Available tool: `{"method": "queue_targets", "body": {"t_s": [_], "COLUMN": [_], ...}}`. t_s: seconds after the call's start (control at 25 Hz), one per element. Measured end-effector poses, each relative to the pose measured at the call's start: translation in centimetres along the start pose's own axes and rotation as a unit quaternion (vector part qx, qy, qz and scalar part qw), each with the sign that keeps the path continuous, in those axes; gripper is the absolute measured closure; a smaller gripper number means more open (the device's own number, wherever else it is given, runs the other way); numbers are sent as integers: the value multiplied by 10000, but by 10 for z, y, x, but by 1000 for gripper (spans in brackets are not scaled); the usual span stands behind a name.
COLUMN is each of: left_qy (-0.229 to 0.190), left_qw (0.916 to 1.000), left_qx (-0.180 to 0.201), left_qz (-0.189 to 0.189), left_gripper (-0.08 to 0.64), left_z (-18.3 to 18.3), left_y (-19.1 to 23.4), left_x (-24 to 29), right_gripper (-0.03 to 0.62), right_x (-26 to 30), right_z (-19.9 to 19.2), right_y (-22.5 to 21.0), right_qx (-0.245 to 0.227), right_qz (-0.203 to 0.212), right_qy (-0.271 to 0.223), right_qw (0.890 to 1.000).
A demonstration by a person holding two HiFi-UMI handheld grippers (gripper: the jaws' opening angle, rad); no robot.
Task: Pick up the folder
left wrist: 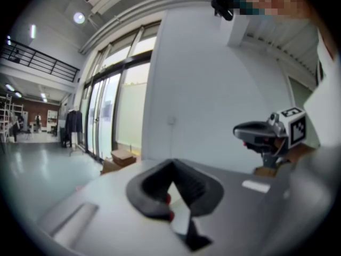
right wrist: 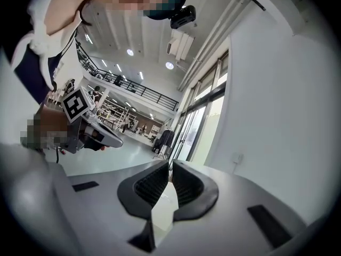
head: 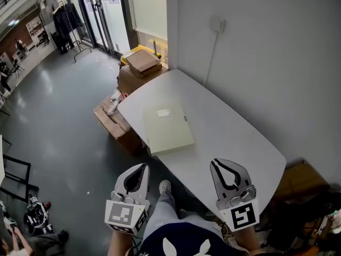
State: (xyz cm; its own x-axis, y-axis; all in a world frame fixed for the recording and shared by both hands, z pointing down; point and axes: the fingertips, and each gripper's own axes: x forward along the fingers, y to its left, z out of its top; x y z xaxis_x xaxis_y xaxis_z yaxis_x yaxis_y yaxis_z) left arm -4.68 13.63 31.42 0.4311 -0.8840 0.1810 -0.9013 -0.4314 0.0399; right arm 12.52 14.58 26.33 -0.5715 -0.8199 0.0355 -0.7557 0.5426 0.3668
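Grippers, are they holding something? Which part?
Nothing. The left gripper and right gripper are shut and empty; the folder lies untouched on the table.

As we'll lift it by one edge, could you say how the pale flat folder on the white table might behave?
The pale cream rectangular folder lies flat and looks thin, so it is probably light and may flex when lifted by one edge. On the smooth white table it may slide when nudged rather than lift.

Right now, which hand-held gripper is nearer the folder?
Left. The left hand-held gripper is by the folder, off its near corner; the right hand-held gripper farther, over the table.
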Motion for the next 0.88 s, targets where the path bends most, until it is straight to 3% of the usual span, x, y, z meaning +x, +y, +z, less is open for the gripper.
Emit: {"method": "queue_targets", "body": {"t_s": [0.24,0.88], "left_qy": [88,449], "left_qw": [9999,9984], "left_qx": [-34,-143], "left_qz": [-86,-324], "left_gripper": [555,555], "left_z": [4,-10], "left_y": [22,54], "left_x": [39,118], "right_gripper": [568,567], "right_x": [36,126], "right_z": [-12,-44], "right_y": [-14,-27], "right_qx": [-128,196], "right_qz": [133,504], "right_qy": [237,408], "right_qw": [9995,9977]}}
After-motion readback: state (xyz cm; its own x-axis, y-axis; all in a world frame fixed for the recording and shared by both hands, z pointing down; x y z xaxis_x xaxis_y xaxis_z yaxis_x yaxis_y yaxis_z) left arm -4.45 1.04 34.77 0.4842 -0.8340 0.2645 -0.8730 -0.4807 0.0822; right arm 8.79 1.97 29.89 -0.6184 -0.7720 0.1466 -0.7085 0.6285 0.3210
